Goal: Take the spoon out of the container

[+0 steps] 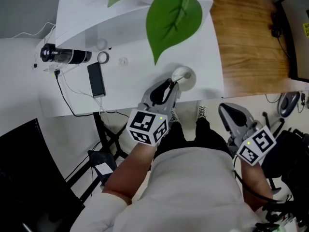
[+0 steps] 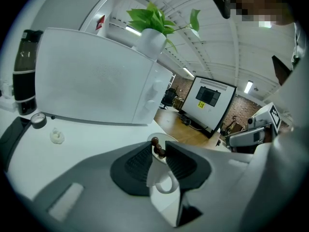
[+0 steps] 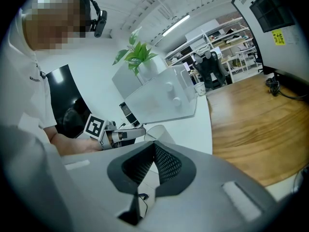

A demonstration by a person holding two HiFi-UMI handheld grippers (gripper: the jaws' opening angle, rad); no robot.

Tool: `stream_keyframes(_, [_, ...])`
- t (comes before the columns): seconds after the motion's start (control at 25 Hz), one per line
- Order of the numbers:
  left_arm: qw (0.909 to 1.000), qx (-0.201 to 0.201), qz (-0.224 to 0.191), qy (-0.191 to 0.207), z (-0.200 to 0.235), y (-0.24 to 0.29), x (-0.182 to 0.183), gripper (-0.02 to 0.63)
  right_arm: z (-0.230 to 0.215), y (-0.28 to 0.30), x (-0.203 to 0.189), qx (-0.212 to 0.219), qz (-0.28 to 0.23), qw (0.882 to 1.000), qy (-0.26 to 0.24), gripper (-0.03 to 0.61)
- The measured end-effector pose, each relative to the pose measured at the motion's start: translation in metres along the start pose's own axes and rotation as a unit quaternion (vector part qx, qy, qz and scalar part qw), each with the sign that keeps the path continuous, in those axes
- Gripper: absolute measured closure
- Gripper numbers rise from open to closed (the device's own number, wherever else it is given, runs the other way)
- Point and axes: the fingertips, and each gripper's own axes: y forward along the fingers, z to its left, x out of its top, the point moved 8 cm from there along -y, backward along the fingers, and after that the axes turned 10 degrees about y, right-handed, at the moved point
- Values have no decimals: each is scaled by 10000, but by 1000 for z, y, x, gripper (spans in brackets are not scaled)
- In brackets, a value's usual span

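Left gripper view: left gripper (image 2: 158, 147) clasps spoon (image 2: 155, 142) handle over white container (image 2: 161, 174); counter (image 2: 87, 139) edge at 1 o'clock, bare surface toward 10. Right gripper (image 3: 154, 145) clenched, empty.

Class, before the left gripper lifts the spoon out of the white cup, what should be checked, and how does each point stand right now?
1. Spoon handle between the left gripper's jaws: ok, the brown beaded handle sits there.
2. Grip closed on the handle: ok, the pads appear to press it.
3. Cup upright on the table: ok.
4. Right gripper steadying the cup: not ok, it is shut, empty and apart from the cup.
5. Clear path upward: cannot tell, since a leaf overhangs in the head view and its height is unclear.
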Motion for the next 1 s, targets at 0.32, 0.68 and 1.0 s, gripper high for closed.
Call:
stream_keyframes(0.32, [9997, 79, -154, 193, -3, -6, 4, 532, 1, -3, -2, -7, -77, 10000, -7, 574])
stream_keyframes(0.68, [9987, 145, -367, 325, -8, -14, 12, 568, 5, -8, 0, 21, -82, 9999, -81, 574])
stream_keyframes(1.0, [9975, 116, -579, 378, -17, -33, 28, 568, 12, -13, 13, 113, -199, 9995, -240, 575])
